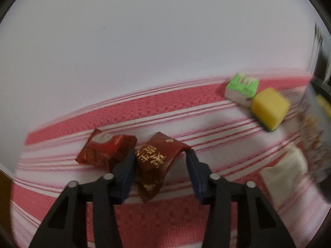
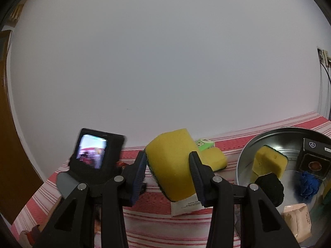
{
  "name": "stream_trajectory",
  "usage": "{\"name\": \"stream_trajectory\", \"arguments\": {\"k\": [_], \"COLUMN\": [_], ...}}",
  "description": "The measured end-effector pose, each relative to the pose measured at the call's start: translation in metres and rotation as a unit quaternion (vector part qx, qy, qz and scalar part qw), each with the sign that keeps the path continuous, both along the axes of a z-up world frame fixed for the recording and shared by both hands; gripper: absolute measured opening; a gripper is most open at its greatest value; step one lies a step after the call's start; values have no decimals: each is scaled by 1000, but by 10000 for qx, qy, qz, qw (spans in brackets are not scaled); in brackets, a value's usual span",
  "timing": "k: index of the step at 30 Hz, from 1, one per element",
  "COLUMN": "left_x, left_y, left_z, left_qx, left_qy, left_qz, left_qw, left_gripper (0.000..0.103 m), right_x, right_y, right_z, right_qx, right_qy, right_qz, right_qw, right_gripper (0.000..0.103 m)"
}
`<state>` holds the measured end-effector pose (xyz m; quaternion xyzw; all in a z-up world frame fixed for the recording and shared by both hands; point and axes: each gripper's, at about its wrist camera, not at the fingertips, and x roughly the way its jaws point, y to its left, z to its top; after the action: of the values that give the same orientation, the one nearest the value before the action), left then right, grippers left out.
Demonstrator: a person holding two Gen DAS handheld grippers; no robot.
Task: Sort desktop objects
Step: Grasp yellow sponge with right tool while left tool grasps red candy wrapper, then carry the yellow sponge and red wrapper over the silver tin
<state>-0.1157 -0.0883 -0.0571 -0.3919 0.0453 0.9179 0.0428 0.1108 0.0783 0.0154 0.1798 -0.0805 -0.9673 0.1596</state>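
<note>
My left gripper (image 1: 159, 155) stands open around a dark red snack packet with gold lettering (image 1: 157, 161) that lies on the striped cloth; whether the fingers touch it I cannot tell. A second red packet (image 1: 103, 149) lies just to its left. My right gripper (image 2: 168, 159) is shut on a yellow sponge with a green underside (image 2: 171, 163) and holds it above the cloth. Another yellow sponge (image 1: 270, 108) (image 2: 215, 158) and a green-and-white carton (image 1: 242, 88) (image 2: 203, 143) lie near the wall. A metal basin (image 2: 246, 155) at the right holds a yellow sponge (image 2: 269, 162).
The basin also holds a black box (image 2: 314, 157), a black ball (image 2: 271, 188), a blue wad (image 2: 309, 186) and a beige packet (image 2: 298, 221). A white packet (image 2: 186, 205) (image 1: 285, 173) lies on the red striped cloth (image 1: 165, 217). The left gripper's camera body (image 2: 95, 157) is at the left.
</note>
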Motion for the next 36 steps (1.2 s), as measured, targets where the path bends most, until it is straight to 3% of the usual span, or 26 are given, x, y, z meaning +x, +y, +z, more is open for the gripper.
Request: {"name": "stream_trajectory", "arguments": {"k": [2, 5, 10, 16, 23, 33, 36], "left_x": [12, 31, 49, 71, 85, 89, 98], "left_y": [-10, -21, -23, 10, 34, 29, 27], "left_z": [9, 27, 39, 41, 41, 48, 51], "left_qx": [423, 712, 1312, 679, 317, 394, 462], "left_qy": [265, 758, 1083, 1446, 1549, 1609, 1654], "left_qz": [-56, -129, -41, 8, 452, 695, 679], "left_qw": [9987, 9945, 9854, 9872, 9864, 9837, 9828], "left_gripper": [46, 46, 47, 47, 47, 47, 47], "right_x": [0, -1, -3, 3, -2, 7, 36], "right_y": [0, 1, 2, -11, -15, -11, -20], "right_z": [1, 3, 6, 8, 4, 1, 21], "right_qx": [-22, -87, -153, 30, 150, 275, 290], "right_qy": [21, 66, 200, 541, 618, 729, 809], "right_qz": [-27, -61, -132, -262, -332, -461, -533], "right_qw": [10000, 9999, 9996, 9982, 9974, 9959, 9949], "right_gripper": [45, 45, 46, 46, 46, 46, 46]}}
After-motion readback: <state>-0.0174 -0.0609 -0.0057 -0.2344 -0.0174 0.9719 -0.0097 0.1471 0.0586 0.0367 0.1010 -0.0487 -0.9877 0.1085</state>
